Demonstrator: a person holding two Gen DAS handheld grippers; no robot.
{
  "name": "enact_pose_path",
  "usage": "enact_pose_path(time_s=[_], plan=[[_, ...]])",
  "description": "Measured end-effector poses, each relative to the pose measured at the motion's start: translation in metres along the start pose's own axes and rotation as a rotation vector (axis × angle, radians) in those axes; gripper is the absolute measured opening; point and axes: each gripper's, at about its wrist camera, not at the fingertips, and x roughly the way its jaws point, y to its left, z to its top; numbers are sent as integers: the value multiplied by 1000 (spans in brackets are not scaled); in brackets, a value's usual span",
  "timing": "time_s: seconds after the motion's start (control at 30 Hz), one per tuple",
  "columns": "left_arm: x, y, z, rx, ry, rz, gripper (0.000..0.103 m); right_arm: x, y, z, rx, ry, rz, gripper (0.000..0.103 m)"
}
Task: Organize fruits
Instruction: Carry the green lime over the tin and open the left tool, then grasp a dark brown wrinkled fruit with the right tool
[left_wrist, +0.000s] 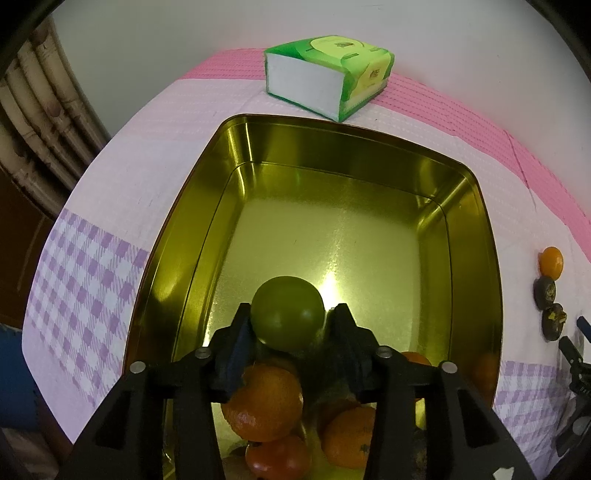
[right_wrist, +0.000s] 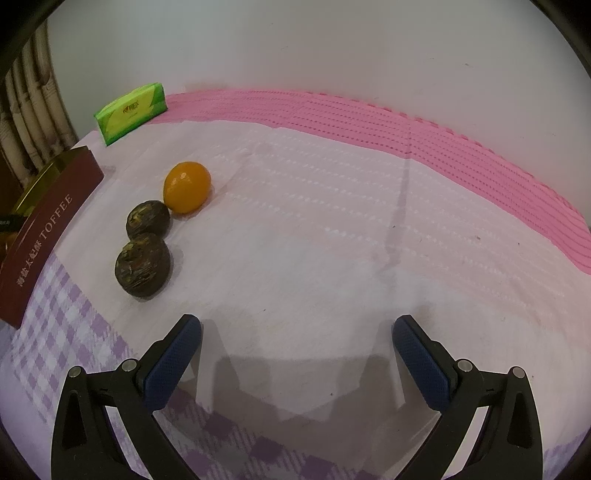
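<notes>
We hold the left gripper (left_wrist: 288, 314) over the gold tin (left_wrist: 184, 236), jaws loosely bracketing the green fruit (left_wrist: 286, 317) above the oranges (left_wrist: 266, 402), seemingly releasing. Right gripper (right_wrist: 297, 332) jaws wide apart, empty, near three loose fruits (right_wrist: 147, 236) on the surface.

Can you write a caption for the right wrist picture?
Open right hand-held gripper above cloth, near one orange fruit.
</notes>
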Motion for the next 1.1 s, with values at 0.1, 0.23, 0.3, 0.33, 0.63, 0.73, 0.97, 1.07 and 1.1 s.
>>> enact_pose_path(time_s=[0.1,0.23,0.3,0.33,0.63,0.73,0.97,1.07,1.1], plan=[[-6,2,-4,-2,-5,-8,45,-2,6,-2,0,8,0,103],[-15,2,-5,6,-21,-12,48,-4,20,-6,-22,8,13,103],[-19,1,-5,7,-28,-11,48,-5,28,-7,-36,8,21,103],[-21,0,-5,6,-30,-12,48,-5,32,-7,-45,8,25,103],[-48,3,-15,2,-72,-6,60,-1,61,2,-78,7,43,102],[-58,6,-18,2,-99,2,64,-1,70,7,-91,-5,53,92],[-71,14,-27,-7,-130,8,64,1,86,21,-112,-12,64,68],[-76,20,-32,-11,-139,16,64,0,92,24,-125,-12,71,53],[-78,22,-34,-17,-139,16,64,0,94,24,-130,-10,73,47]])
